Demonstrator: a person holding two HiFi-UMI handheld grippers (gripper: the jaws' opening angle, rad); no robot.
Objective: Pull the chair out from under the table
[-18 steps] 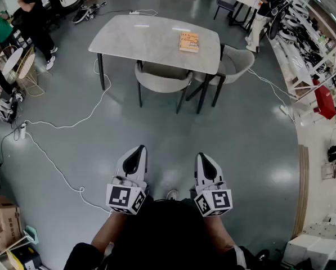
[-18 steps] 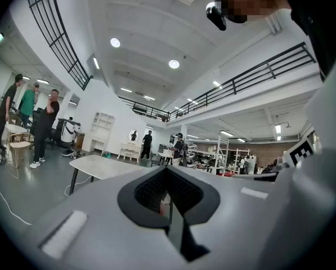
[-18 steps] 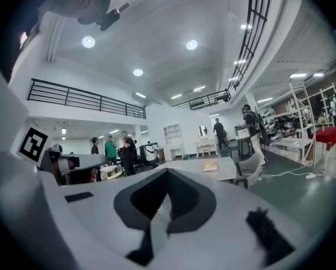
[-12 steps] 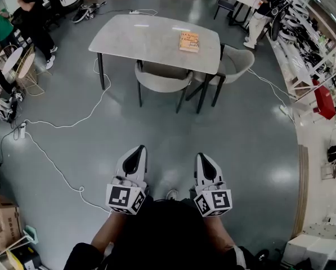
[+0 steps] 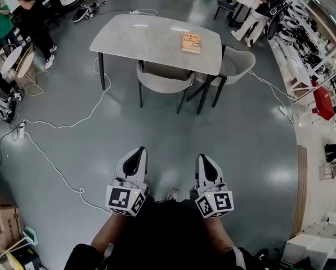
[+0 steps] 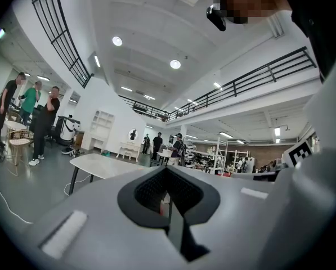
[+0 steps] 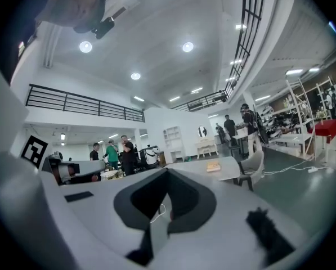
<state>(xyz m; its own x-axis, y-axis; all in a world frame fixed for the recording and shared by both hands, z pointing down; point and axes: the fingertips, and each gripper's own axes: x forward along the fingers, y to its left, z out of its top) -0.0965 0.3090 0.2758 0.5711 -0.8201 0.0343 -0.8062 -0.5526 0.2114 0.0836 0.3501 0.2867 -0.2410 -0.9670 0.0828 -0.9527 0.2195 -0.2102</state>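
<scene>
I hold the 2 tools level, side by side in front of me. The left gripper (image 5: 135, 157) and the right gripper (image 5: 205, 163) both have their jaws pressed together, with nothing between them. The chair (image 5: 165, 79) stands well apart from them, tucked under the near edge of the grey table (image 5: 139, 38). A book (image 5: 191, 42) lies on the table, and a second chair (image 5: 239, 61) stands at its right end.

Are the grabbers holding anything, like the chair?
No, nothing. The left gripper and right gripper are both shut and empty, apart from the chair at the table.
</scene>
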